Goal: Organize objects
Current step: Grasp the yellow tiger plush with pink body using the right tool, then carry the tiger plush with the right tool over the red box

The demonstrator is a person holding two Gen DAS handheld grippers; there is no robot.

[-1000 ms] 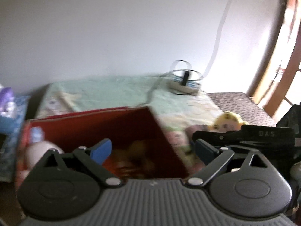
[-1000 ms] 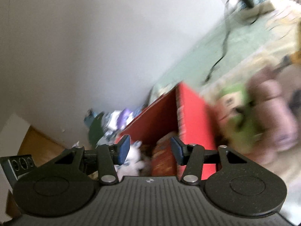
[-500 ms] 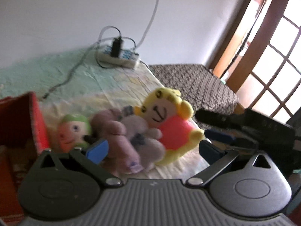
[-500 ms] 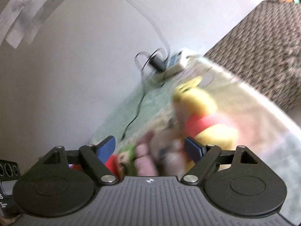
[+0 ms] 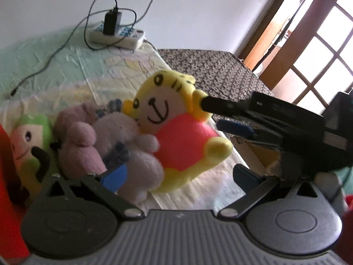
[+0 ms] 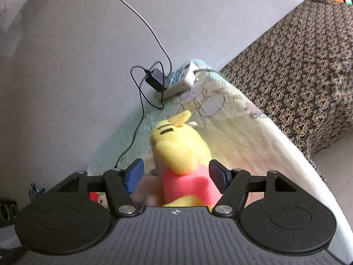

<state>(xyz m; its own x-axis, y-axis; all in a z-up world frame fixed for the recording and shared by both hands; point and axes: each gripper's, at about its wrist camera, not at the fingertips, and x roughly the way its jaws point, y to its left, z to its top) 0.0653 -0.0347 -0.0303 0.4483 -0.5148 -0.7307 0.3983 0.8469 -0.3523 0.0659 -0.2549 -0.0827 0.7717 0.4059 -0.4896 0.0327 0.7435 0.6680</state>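
Observation:
A yellow plush (image 5: 174, 130) with a pink belly lies on the pastel sheet (image 5: 55, 66), leaning on a mauve plush (image 5: 86, 150). A green-hooded plush (image 5: 28, 141) sits further left, beside the wall of a red box (image 5: 6, 176). My left gripper (image 5: 179, 176) is open just short of the yellow and mauve plushes and holds nothing. My right gripper (image 5: 213, 114) reaches in from the right at the yellow plush's ear. In the right wrist view the yellow plush (image 6: 183, 152) lies between the fingers of my open right gripper (image 6: 176, 175); whether the pads touch it I cannot tell.
A white power strip (image 5: 117, 35) with a black charger and cables lies at the back by the wall, also the power strip (image 6: 176, 81). A brown patterned cover (image 5: 216, 72) adjoins the sheet on the right. A wooden glazed door (image 5: 320, 37) stands beyond.
Both views have swung from the red box to the plush toys. The right gripper has opened wider and now has the yellow plush between its fingers. The left gripper has come closer.

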